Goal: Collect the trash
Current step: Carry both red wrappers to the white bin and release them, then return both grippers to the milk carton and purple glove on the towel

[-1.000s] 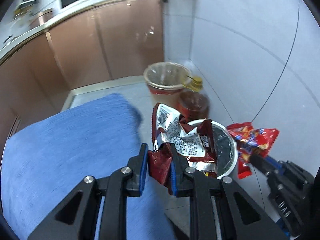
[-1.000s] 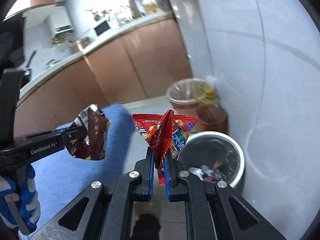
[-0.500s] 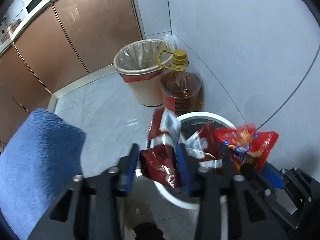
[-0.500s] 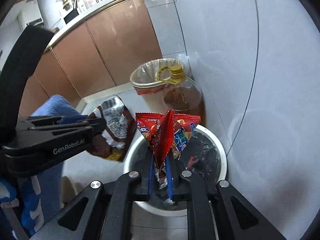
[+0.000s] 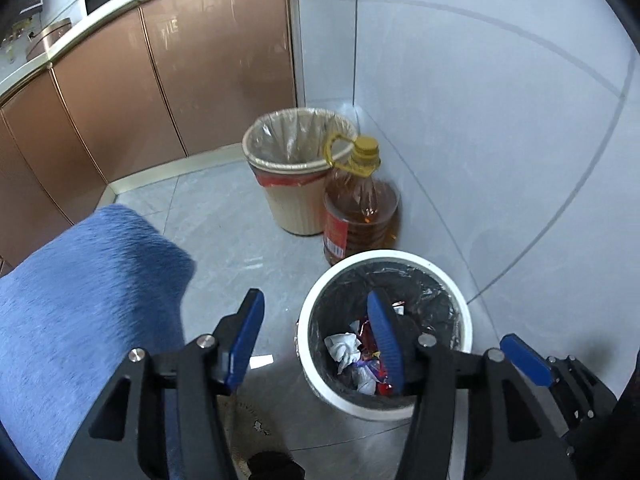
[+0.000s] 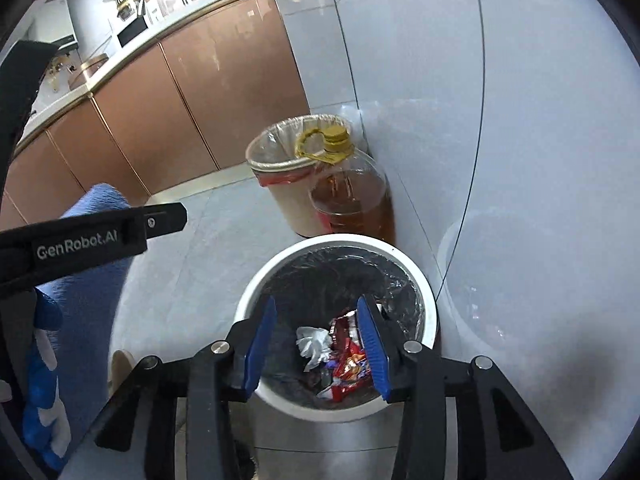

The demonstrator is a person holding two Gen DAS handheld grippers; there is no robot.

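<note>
Change: both wrappers have left the jaws since a second ago and now lie in the white bin.
Left gripper (image 5: pixel 316 336): jaws spread wide and empty, blue pads angled outward; it tilts down toward the floor, its right pad over the bin mouth, its left pad over bare tile.
Right gripper (image 6: pixel 316 346): jaws wide and empty, both pads framing the bin opening from above.
Trash: red snack wrappers (image 6: pixel 348 364) and crumpled white paper (image 6: pixel 314 342) sit at the bottom of the black liner, lower centre of the frame.
White bin (image 5: pixel 308 320): stands on grey floor tile, close to the wall at right.
Oil bottle (image 5: pixel 360 208): just behind the bin, touching or nearly touching the beige lined bin (image 5: pixel 296 200) in the corner.
Blue cloth surface (image 5: pixel 80 280): fills the lower left.
Open room: bare tile between cloth edge and bins; brown cabinets (image 5: pixel 160 80) close the upper left.
</note>
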